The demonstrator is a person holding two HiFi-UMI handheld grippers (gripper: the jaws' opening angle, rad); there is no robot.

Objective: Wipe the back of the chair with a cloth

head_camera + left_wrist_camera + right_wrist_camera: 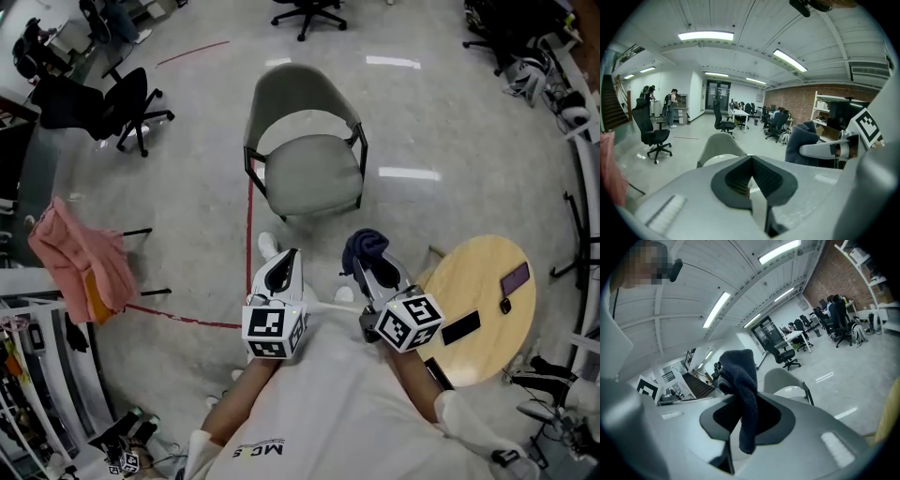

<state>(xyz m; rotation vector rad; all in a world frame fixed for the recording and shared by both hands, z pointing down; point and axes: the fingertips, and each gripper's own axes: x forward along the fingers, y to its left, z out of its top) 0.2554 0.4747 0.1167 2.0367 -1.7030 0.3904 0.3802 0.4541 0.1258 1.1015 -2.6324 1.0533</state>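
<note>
Grey chair (309, 164): we face it at 12 o'clock in the head view. Its curved back is on the far side and its seat is toward us. It stands well apart from both our grippers.
Cloth (366, 246): dark blue and bunched, held at the tip of our right gripper. In the right gripper view it rises above the fingers (724, 416), and a tail of it hangs down between them.
Right gripper (368, 267): at about 5 o'clock from the chair. Its fingers are pinching the cloth.
Left gripper (285, 261): at about 6 o'clock from the chair, near the right one. Its fingers (765, 176) are pressed together at the tips, and we see nothing between them.
Chair in the left gripper view: its pale back shows just above the fingers, at 11 o'clock.
Round wooden desk (469, 272): at 3 o'clock from our right gripper. It carries a dark flat thing (461, 328) and a small purple thing (515, 278).
Pink fabric (80, 262): at 9 o'clock in the head view, draped in a heap over a stand.
Red tape line (250, 211): on the floor (187, 197), running from the chair's left front leg toward us.
Black office chair (131, 103): at 10 o'clock, well apart from the grey one.
</note>
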